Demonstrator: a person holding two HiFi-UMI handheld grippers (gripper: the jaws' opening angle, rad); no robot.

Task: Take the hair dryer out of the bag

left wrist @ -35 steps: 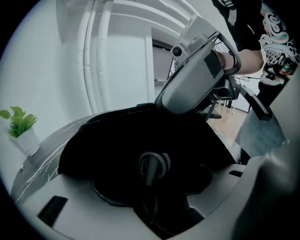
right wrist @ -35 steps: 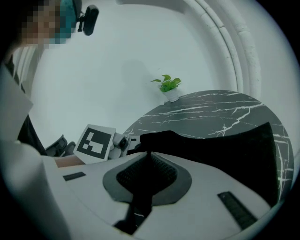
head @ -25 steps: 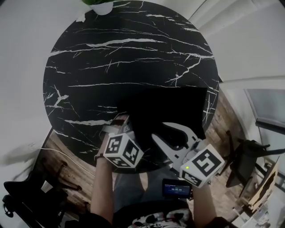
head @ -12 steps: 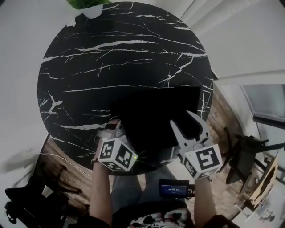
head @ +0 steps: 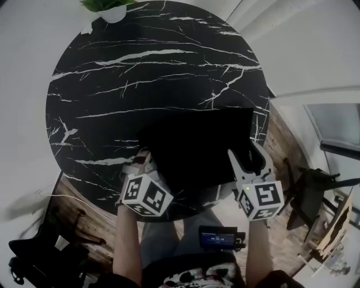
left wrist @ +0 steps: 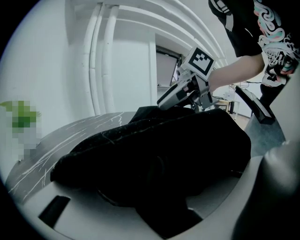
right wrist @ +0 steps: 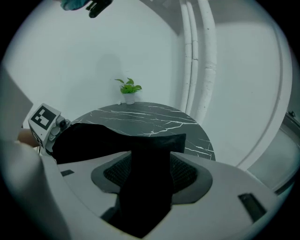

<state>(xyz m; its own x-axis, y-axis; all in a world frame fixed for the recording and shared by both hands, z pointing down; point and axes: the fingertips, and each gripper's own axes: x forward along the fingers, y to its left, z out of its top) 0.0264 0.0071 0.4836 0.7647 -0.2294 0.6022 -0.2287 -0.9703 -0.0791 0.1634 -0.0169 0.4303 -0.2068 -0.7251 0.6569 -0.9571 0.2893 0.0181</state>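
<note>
Bag (head: 197,149), black, lies on the round black marble desk (head: 152,67). In the head view it is at the desk's lower right edge, the side nearest the person. The hair dryer itself can't be made out in any view.

Left claw (head: 147,162) is at the bag's lower left corner and closed on the bag. The left gripper view shows dark fabric bunched up and filling the gap between both jaws.

Right claw (head: 248,155) is at the bag's right edge, lower right of the frame. Its jaws have just been opening and stand spread in a V. In the right gripper view a strip of bag fabric runs up between the ribbed pads (right wrist: 186,171), with pad face showing on either side, so it isn't clamped.

Potted plant (head: 107,7) is at the desk's far rim, top left of the frame, well apart from the bag.
</note>
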